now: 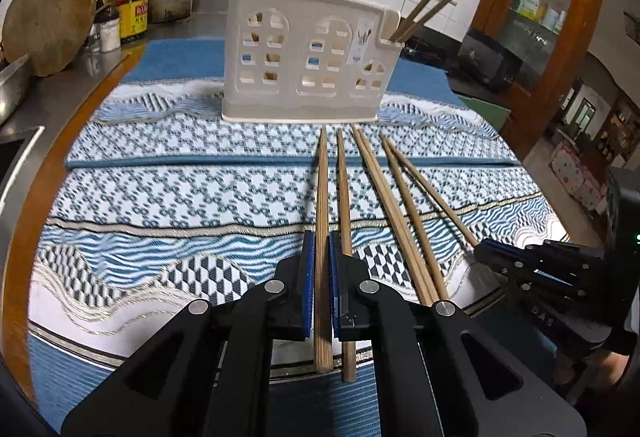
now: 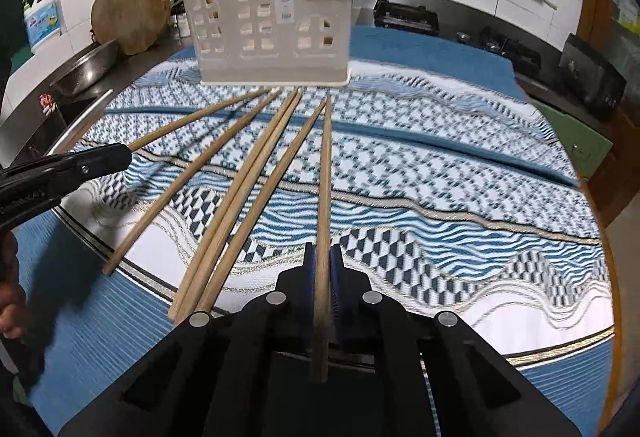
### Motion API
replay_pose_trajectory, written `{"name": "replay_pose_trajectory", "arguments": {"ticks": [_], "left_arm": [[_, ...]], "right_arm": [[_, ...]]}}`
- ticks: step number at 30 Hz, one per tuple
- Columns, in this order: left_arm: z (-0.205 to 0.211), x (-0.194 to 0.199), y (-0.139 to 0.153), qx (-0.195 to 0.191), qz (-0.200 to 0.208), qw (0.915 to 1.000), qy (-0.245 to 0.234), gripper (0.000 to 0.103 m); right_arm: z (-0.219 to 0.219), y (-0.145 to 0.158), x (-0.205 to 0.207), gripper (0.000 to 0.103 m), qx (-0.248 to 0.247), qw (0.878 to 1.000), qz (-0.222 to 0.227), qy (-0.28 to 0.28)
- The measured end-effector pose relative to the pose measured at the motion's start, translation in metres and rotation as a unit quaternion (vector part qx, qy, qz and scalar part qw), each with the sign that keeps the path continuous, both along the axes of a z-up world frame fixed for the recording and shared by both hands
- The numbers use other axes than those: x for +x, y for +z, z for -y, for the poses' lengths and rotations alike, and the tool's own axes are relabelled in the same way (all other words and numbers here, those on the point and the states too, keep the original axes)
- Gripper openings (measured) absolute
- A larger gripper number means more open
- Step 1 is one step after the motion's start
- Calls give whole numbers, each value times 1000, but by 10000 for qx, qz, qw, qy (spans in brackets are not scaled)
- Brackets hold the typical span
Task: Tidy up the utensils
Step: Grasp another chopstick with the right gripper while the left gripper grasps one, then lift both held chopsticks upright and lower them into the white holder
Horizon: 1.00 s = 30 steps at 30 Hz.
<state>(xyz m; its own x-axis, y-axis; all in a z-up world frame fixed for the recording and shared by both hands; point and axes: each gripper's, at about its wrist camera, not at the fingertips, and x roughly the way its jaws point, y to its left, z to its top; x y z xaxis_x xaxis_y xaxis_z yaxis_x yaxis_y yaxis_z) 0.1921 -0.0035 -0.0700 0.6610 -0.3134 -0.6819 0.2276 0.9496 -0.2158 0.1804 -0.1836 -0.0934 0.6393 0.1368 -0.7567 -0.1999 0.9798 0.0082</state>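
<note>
At the bottom of my left wrist view, my left gripper (image 1: 319,257) has its blue-padded fingers pinching one wooden chopstick (image 1: 322,237), which runs straight up the middle of the frame between the pads. Just right of it a second chopstick (image 1: 344,205) lies on the patterned blue-and-white cloth (image 1: 180,197), passing under the right finger. Further right, more loose chopsticks (image 1: 384,197) fan out on the cloth. At the lower right edge of that frame I see my right gripper (image 1: 492,257) side-on.

In my right wrist view, the right gripper (image 2: 322,265) has its fingers pressed onto its own chopstick (image 2: 326,177), running up the centre of the frame. To its left the other loose sticks (image 2: 256,173) spread toward the lower left, and the left gripper's dark finger (image 2: 88,161) enters from the left edge.

Beyond the chopstick tips, in the upper middle of both frames, stands the cream utensil holder (image 1: 304,53) with window cut-outs, upright on the cloth, with chopsticks already standing in its end compartments. Behind it, upper left, a round wooden board (image 1: 48,21) leans by some bottles (image 1: 128,5).
</note>
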Motion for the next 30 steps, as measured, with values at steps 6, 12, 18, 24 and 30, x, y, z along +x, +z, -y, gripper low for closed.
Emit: {"name": "replay_pose_trajectory", "arguments": {"ticks": [6, 12, 18, 24, 30], "left_arm": [[-8, -2, 23, -16, 243, 9997, 20, 6], [-13, 3, 42, 3, 378, 9993, -22, 6], [-19, 8, 62, 139, 503, 9986, -72, 6], [-20, 8, 80, 215, 565, 9980, -202, 6], [-23, 2, 104, 258, 694, 9967, -342, 6]], "right_arm": [[8, 45, -9, 7, 6, 9986, 526, 37], [17, 91, 3, 7, 196, 9966, 783, 177], [21, 141, 23, 7, 334, 9942, 954, 380], [15, 191, 40, 7, 446, 9907, 1124, 619], [-11, 238, 58, 7, 233, 9860, 1387, 899]]}}
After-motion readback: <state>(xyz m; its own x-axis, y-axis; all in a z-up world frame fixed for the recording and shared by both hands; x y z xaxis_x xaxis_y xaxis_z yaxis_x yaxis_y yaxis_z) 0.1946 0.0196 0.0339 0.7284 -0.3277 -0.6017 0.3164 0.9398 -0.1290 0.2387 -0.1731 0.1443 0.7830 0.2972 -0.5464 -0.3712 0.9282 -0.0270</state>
